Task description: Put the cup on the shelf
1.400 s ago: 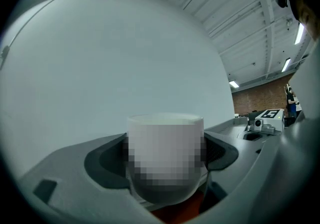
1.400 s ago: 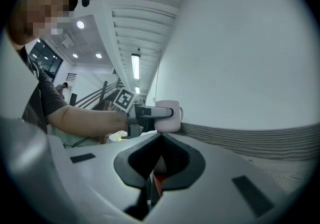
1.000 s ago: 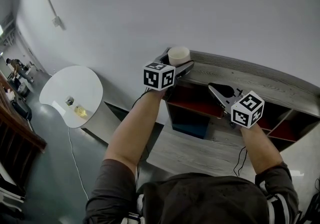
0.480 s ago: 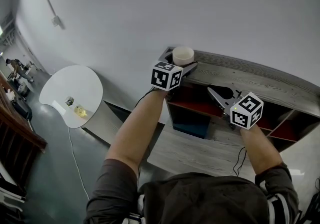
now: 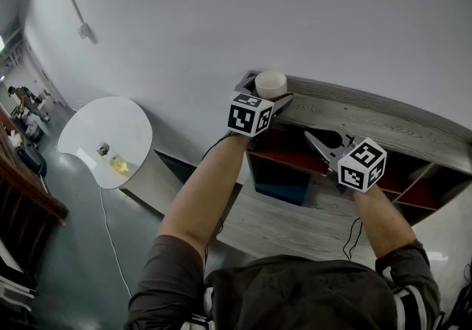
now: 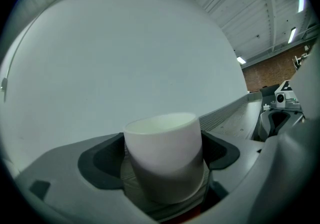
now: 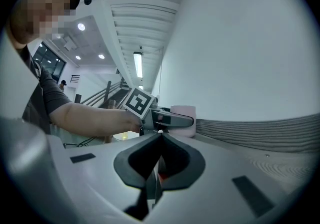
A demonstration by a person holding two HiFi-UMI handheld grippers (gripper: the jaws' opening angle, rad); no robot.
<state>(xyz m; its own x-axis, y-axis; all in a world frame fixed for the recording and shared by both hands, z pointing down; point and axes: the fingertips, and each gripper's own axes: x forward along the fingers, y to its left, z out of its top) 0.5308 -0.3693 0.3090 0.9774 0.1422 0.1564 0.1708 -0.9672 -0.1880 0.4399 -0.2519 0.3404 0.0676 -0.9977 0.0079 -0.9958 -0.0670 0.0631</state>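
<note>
A white cup (image 5: 271, 83) stands upright over the left end of the grey wooden shelf's top board (image 5: 383, 123). My left gripper (image 5: 276, 96) is shut on the cup; in the left gripper view the cup (image 6: 164, 155) fills the gap between both dark jaws, with the white wall behind it. I cannot tell whether its base touches the board. To the right and lower, my right gripper (image 5: 311, 136) hangs shut and empty in front of the shelf. In the right gripper view its jaws (image 7: 159, 134) meet, and the cup (image 7: 183, 116) shows beyond them.
The shelf has red-lined compartments (image 5: 291, 151) and a blue bin (image 5: 280, 182) below. A lower grey board (image 5: 295, 227) lies in front of it. A white round table (image 5: 103, 129) with small glass items (image 5: 112, 159) stands at left. The white wall rises right behind the shelf.
My left gripper has carried the cup rightward and farther back, over the shelf's top left end. My right gripper has drifted slightly left and stayed shut.
</note>
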